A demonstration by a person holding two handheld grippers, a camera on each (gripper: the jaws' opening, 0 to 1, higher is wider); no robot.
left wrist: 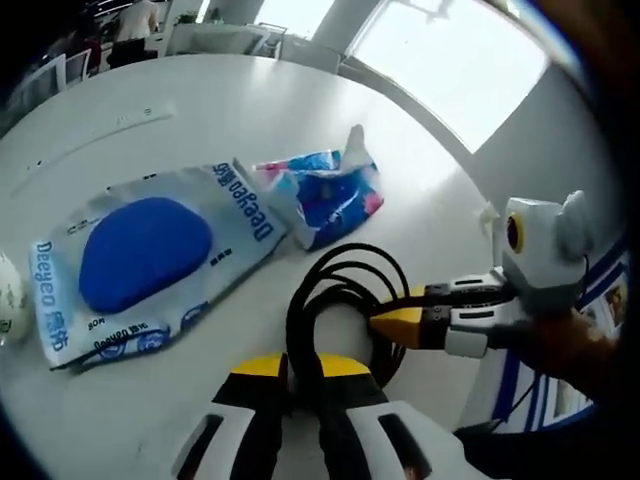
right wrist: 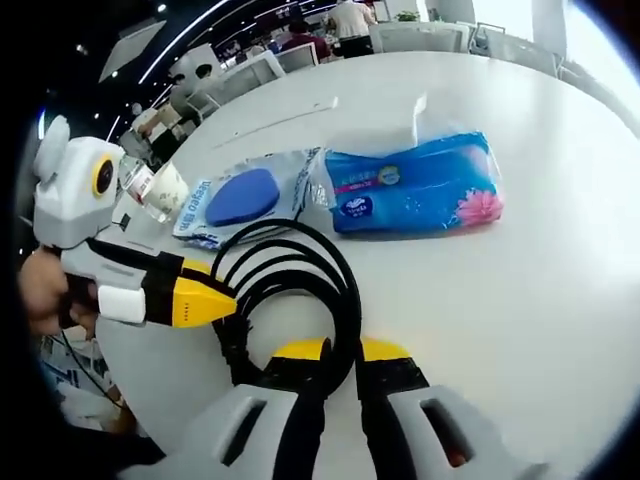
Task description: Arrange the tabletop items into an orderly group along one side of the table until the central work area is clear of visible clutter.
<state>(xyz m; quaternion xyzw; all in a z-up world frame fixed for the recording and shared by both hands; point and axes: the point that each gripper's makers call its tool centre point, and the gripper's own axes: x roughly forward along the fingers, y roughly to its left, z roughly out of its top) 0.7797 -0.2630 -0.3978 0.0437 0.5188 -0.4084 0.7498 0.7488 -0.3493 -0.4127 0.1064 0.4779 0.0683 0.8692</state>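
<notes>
Left tongs | clenched on black cable coil | right tongs same (opposite side) | both low over table

Table: smooth white surface, slight sheen under window light. Wet-wipes pack: glossy plastic film, wrinkled, with a matt blue lid. Tissue pack: shiny crinkled plastic wrap. Coiled cable: smooth black rubbery sheath, semi-gloss. Gripper shells: hard moulded plastic, yellow-tipped, smooth.
</notes>
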